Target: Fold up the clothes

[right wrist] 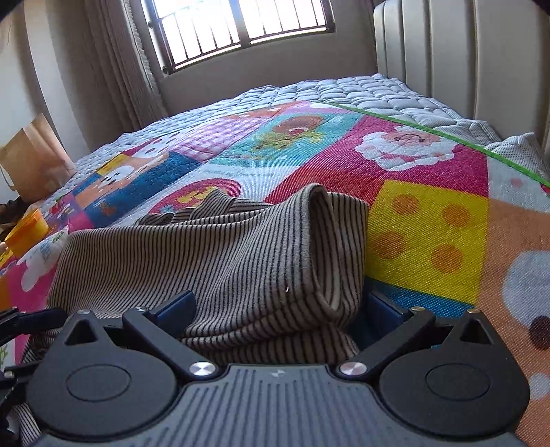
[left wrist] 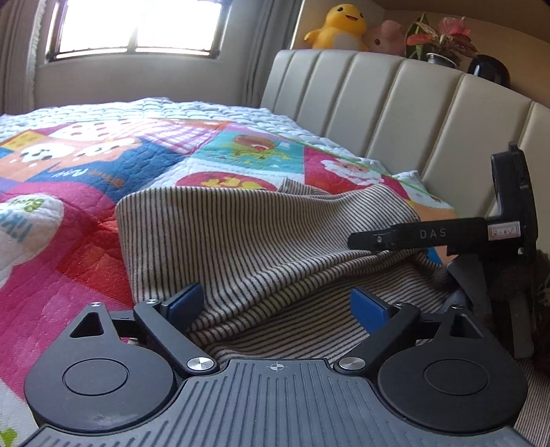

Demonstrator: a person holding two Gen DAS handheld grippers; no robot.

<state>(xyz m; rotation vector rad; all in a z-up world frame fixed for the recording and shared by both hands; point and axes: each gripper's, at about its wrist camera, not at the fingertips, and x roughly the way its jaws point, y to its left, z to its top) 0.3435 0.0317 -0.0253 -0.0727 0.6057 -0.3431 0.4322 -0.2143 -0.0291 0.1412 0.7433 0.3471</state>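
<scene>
A beige top with thin dark stripes lies crumpled on the colourful quilt. In the left wrist view my left gripper stands wide open over its near edge; the cloth lies between the blue pads and is not pinched. My right gripper reaches in from the right, side on, with the fabric tented up to its fingers. In the right wrist view the right gripper has its jaws spread wide, and a raised fold of the striped top is bunched between the pads.
A padded cream headboard runs along the bed's right side, with plush toys and a potted plant on the ledge above. A paper bag and a yellow container sit by the bed's left edge. A barred window lies ahead.
</scene>
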